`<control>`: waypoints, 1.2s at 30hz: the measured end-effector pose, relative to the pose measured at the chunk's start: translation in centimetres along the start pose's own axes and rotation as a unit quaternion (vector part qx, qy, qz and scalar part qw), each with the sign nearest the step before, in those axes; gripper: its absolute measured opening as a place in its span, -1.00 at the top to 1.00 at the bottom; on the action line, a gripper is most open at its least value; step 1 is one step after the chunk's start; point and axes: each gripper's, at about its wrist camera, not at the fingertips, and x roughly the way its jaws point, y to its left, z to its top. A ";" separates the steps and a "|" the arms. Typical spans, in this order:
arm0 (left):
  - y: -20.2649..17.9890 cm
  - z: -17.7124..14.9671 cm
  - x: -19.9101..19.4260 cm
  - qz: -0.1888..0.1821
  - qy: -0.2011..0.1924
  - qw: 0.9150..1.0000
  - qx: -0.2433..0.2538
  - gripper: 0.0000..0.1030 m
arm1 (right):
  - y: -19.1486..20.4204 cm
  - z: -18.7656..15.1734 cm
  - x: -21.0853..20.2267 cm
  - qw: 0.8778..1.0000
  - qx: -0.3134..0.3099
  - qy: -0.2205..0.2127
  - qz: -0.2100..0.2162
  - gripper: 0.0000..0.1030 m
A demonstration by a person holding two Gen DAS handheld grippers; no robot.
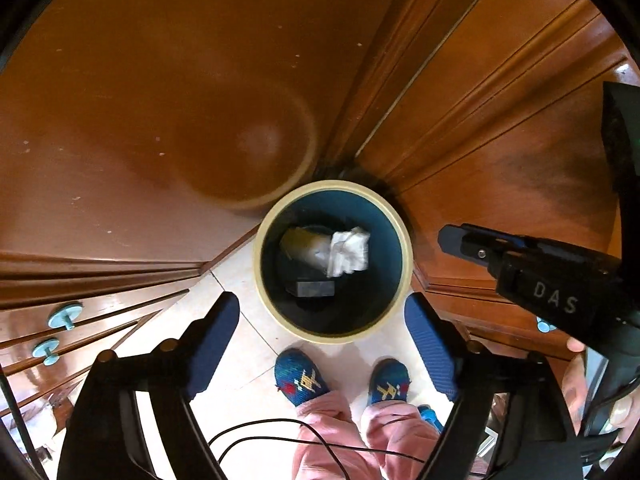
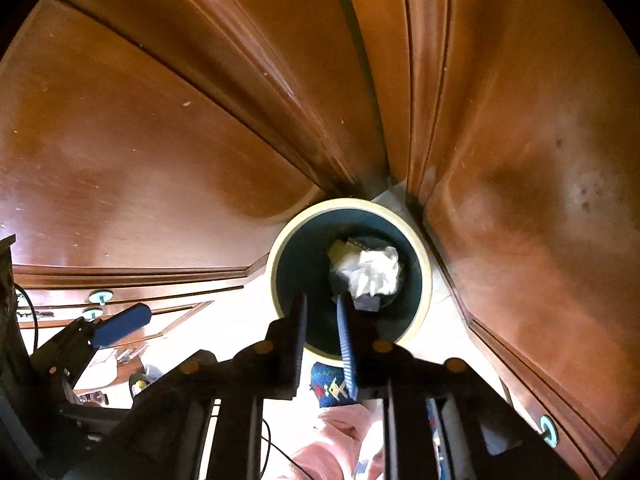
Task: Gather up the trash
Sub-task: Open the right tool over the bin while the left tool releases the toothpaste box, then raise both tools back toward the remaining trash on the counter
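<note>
Left gripper (image 1: 322, 346): fingers spread wide, empty, poised above bin (image 1: 404, 236), likely after release. Right gripper (image 2: 322, 326): narrow gap, empty. Crumpled tissue (image 1: 349, 251): lies inside bin, floor corner.

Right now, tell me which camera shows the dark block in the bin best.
Left wrist view: the dark block lies unobstructed on the bin floor below the white paper wad. In the right wrist view the wad hides most of it.
</note>
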 end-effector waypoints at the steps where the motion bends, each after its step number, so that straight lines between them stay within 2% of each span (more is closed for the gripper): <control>1: 0.2 0.0 -0.2 0.002 -0.001 1.000 -0.001 -0.62 | 0.1 0.0 -0.1 1.000 -0.001 -0.001 0.001 0.68; 9: 1.0 -1.1 -2.5 0.012 -0.015 1.000 -0.015 -0.62 | 1.1 -0.7 -1.6 1.000 -0.016 -0.004 0.003 0.68; 14: 0.4 -1.6 -4.9 0.019 -0.035 0.999 -0.015 -0.62 | 1.9 -1.5 -4.9 0.999 -0.033 -0.015 0.014 0.68; 27: -3.0 -3.5 -18.5 0.022 -0.119 0.992 -0.029 -0.62 | 3.9 -3.8 -18.3 0.994 -0.077 -0.066 0.038 0.68; 36: -6.0 -5.2 -29.5 0.039 -0.208 0.977 -0.027 -0.63 | 6.3 -4.7 -28.2 0.982 -0.129 -0.121 0.064 0.68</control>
